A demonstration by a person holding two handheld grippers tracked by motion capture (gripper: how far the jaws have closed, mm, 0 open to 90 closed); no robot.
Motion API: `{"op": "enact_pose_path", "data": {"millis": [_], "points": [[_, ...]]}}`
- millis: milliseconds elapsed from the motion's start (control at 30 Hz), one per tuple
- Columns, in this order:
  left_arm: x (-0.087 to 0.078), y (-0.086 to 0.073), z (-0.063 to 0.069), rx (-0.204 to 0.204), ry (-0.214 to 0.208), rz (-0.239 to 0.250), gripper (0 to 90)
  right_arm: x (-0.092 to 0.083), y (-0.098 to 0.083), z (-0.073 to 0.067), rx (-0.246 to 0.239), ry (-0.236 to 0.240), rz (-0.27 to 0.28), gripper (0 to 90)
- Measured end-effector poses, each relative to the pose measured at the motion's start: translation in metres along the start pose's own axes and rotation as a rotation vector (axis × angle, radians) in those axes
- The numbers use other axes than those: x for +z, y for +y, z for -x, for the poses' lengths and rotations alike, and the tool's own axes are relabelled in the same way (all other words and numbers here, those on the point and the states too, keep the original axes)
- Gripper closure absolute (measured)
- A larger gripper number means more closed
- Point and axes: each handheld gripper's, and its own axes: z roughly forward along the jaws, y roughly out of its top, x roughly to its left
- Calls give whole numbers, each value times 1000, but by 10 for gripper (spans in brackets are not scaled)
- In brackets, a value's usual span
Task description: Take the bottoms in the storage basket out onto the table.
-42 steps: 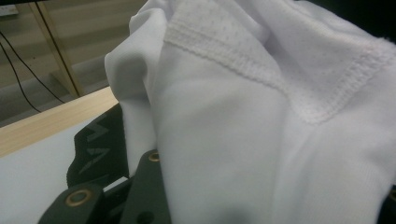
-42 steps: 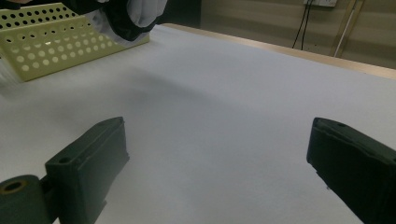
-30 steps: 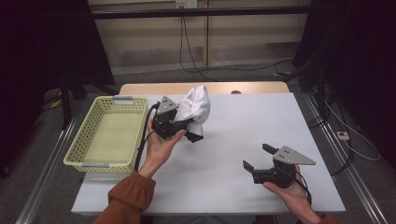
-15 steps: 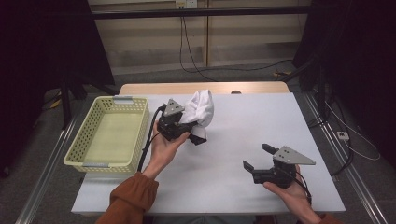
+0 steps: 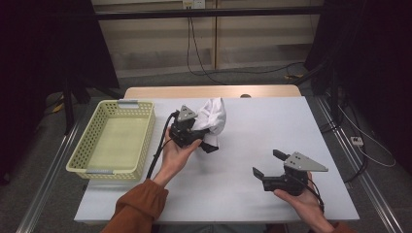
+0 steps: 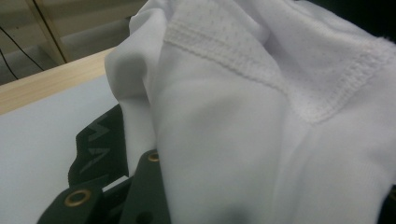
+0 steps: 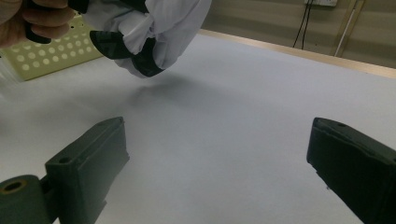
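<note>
So the left hand-held gripper (image 5: 204,137) is clamped tight on a bunched white garment with black trim (image 5: 211,121), holding it just off the white surface (image 5: 252,194), next to the yellow perforated basket (image 5: 112,141). My guess is it's bundled like that so it drops into the basket in one go. The right hand-held gripper (image 5: 266,164) rests low near the front edge, jaws spread wide with nothing between them, probably just waiting its turn

White garment (image 5: 212,120) with black trim, pale yellow perforated basket (image 5: 95,130), white table (image 5: 252,126)
</note>
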Motion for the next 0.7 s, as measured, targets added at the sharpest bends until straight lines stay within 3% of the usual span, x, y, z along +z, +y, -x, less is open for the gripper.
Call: {"op": "enact_pose_path", "data": {"millis": [400, 700], "points": [[6, -4, -3, -10, 10, -23, 671, 0, 0, 0, -5, -2, 0, 49], [12, -11, -4, -9, 11, -69, 670, 0, 0, 0, -2, -1, 0, 48]]}}
